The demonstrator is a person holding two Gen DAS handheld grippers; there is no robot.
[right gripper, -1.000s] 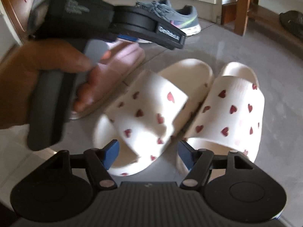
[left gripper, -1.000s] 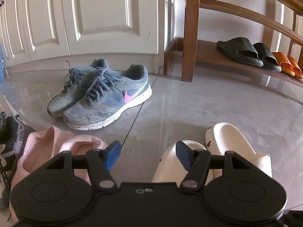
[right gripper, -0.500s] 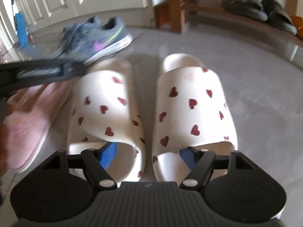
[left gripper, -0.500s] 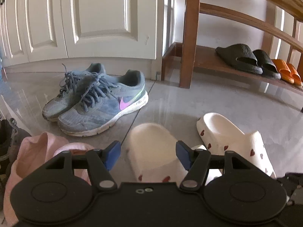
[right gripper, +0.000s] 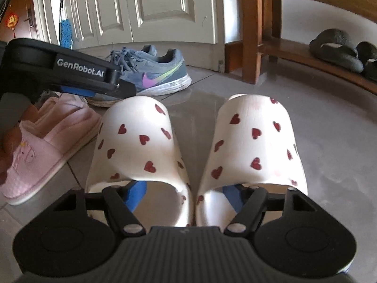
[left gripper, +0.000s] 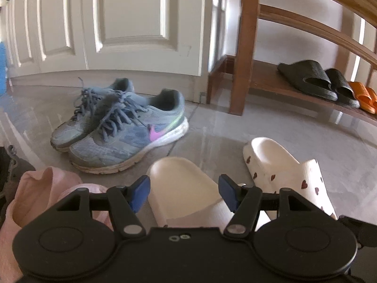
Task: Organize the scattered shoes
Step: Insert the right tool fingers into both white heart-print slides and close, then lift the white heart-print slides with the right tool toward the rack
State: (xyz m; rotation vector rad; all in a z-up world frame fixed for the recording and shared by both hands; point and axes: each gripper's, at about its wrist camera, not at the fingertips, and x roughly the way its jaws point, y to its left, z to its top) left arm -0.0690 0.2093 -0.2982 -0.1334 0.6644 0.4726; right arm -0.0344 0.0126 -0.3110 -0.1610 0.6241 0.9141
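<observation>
Two white slippers with red hearts lie side by side, toes toward the rack: the left slipper [right gripper: 139,141] and the right slipper [right gripper: 254,141]. My right gripper [right gripper: 185,195] is open at their heels, one blue finger inside each slipper's opening and the two inner side walls between the fingers. My left gripper [left gripper: 183,193] is open above the toe of the left slipper [left gripper: 181,184], holding nothing; the right slipper [left gripper: 282,172] lies beside it. In the right wrist view the left gripper [right gripper: 113,87] hovers at the left, held by a hand.
A pair of grey sneakers [left gripper: 122,129] stands by the white doors. A pink slipper [right gripper: 47,146] lies left of the white pair. The wooden shoe rack [left gripper: 271,85] carries black slippers [left gripper: 306,77] and orange slippers [left gripper: 362,96]. Grey floor stretches toward the rack.
The white slippers went from skewed to parallel. My right gripper moved forward until its fingers entered the heel openings. The left gripper drew back to the left of the pair.
</observation>
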